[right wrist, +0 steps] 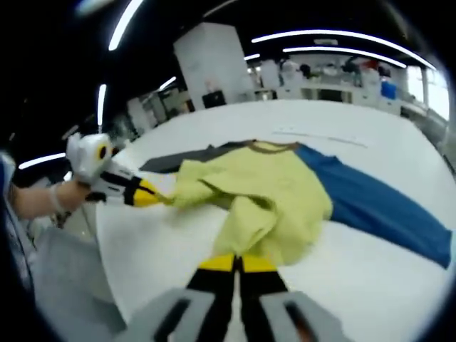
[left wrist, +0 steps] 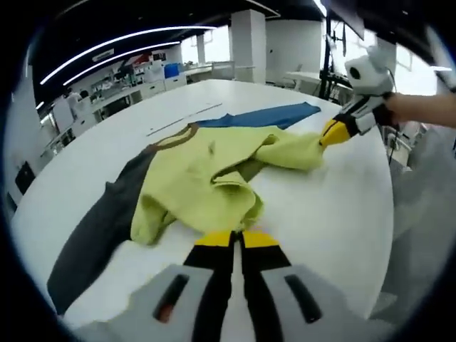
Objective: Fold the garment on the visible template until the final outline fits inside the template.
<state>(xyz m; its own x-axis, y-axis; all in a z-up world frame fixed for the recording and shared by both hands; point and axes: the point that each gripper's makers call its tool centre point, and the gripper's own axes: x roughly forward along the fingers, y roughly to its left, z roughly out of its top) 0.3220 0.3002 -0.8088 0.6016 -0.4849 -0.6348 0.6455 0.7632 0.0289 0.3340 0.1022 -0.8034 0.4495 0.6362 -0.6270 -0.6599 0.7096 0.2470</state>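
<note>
A yellow-green garment (left wrist: 206,178) (right wrist: 263,185) with a brown collar (left wrist: 174,137) lies bunched on a white table (left wrist: 328,214). Its grey sleeve (left wrist: 100,228) (right wrist: 171,162) and blue sleeve (left wrist: 263,116) (right wrist: 377,203) are spread flat to opposite sides. My left gripper (left wrist: 235,239) is shut on a fold of the yellow-green fabric at the near edge; in the right gripper view it (right wrist: 148,194) enters from the left, pinching a stretched corner. My right gripper (right wrist: 235,262) is likewise shut on the fabric, and it (left wrist: 335,132) pulls a corner taut in the left gripper view.
A thin pale strip (left wrist: 185,117) (right wrist: 320,135) lies on the table beyond the collar. The table's rounded edge (left wrist: 381,214) drops to grey floor. A person's hand (left wrist: 420,107) (right wrist: 35,199) holds each gripper. Benches and a white pillar (right wrist: 214,64) stand behind.
</note>
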